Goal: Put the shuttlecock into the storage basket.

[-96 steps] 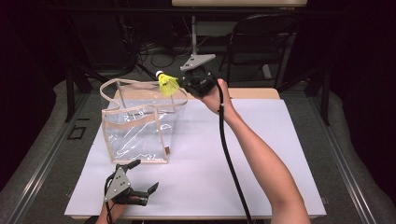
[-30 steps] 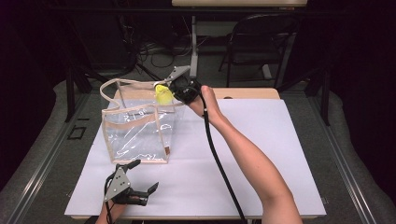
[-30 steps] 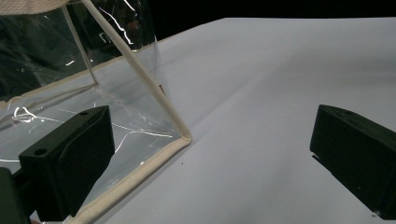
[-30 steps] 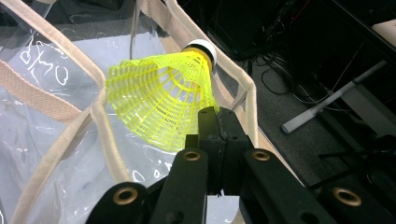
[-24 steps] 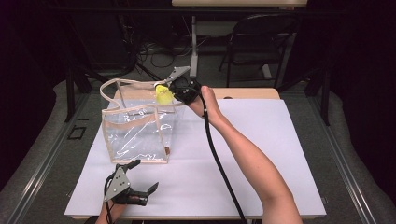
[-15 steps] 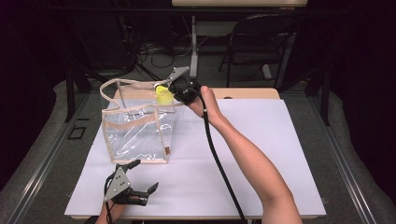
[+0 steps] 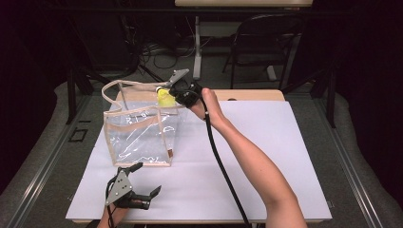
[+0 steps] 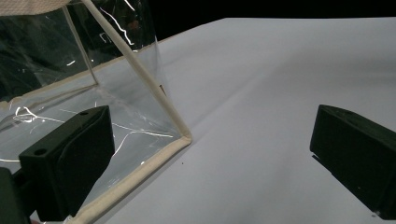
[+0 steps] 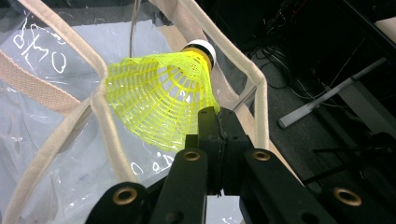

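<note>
Yellow plastic shuttlecock (image 9: 161, 100), skirt pinched in our right gripper (image 9: 215, 122), held over the clear tote bag (image 7: 142, 135) mouth, far left, for dropping in. Left gripper (image 7: 135, 190) spread, idle.

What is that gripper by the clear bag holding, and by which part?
The right gripper pinches a yellow shuttlecock by the rim of its skirt, over the bag.

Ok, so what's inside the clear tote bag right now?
The clear tote bag looks empty: through its walls only the white table cover shows. The yellow shuttlecock sits at the bag's rim, pinched by the right gripper. Glare hides parts of the bottom.
</note>
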The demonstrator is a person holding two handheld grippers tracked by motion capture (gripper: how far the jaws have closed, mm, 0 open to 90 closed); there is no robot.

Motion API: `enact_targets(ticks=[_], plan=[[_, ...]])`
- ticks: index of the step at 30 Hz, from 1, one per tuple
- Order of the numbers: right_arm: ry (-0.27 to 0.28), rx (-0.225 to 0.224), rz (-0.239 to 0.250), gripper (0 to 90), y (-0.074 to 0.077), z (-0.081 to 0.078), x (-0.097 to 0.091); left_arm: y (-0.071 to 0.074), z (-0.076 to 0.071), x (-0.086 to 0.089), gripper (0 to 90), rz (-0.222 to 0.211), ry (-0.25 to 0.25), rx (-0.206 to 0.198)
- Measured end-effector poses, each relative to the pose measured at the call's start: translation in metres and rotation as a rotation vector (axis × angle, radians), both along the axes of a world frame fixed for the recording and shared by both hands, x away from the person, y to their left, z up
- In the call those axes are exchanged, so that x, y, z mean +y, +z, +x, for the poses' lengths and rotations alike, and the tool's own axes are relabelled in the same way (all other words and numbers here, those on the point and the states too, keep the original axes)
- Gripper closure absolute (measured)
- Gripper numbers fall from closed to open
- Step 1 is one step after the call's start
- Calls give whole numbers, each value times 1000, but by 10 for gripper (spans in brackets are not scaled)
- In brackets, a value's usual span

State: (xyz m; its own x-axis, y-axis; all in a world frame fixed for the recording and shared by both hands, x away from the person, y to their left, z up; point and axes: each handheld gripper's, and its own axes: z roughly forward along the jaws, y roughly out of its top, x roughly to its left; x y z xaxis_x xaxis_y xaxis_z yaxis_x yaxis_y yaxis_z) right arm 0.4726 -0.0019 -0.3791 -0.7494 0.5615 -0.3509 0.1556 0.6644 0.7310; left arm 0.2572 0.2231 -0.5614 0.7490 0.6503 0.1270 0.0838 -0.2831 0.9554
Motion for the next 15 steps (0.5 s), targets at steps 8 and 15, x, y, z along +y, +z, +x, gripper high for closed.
enact_targets(ticks=[8, 15], plan=[[2, 2, -15, 900, -1, 2, 3, 0, 0, 0, 0, 0, -1, 0], [-1, 13, -24, 899, -1, 3, 5, 0, 0, 0, 0, -1, -1, 0]])
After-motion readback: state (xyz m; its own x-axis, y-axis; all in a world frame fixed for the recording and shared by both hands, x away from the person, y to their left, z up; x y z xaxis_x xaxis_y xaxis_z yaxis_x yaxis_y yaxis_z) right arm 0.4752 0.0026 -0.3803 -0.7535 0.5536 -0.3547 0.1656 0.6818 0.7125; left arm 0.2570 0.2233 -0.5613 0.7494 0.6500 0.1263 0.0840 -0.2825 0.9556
